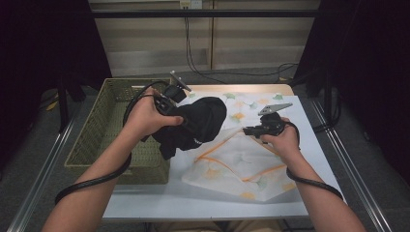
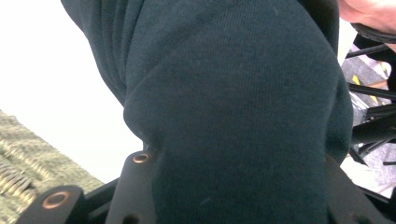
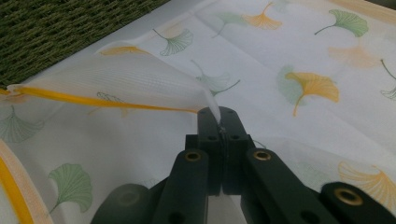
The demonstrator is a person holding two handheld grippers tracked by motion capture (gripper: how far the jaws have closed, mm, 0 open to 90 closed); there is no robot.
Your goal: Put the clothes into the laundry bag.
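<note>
- Near the surface's [image 1: 309, 159] middle, toward its far edge, the left gripper [image 1: 189, 122] holds a black garment [image 1: 203, 121] raised off the surface; the bundle hangs over the left part of the mesh bag [image 1: 241, 164].
- Left jaws: clamped on the garment. In the left gripper view the dark knit cloth [image 2: 233, 116] bulges between the two jaws and hides their tips.
- Left hand [image 1: 145, 116]: wrapped round the gripper body, above the basket's [image 1: 106, 125] right rim; its cable loops back along the forearm.
- Right gripper [image 1: 247, 130]: just right of the garment, pointing left, held by the right hand [image 1: 283, 140] over the bag.
- Right jaws: pressed together on a fold of the bag's white mesh. In the right gripper view the pinched cloth [image 3: 212, 105] rises to a peak at the jaw tips [image 3: 219, 123], and an orange seam [image 3: 93, 100] runs away from it to the left.
- Bag: white, printed with green and orange ginkgo leaves, edged in orange; it lies flat across the middle and right of the surface, one flap lifted by the right jaws.
- Basket: olive woven, standing at the surface's left edge, its near right corner beside the bag. Its inside shows no contents from the high view.
- Garment and right gripper: close together; whether they touch cannot be told.
</note>
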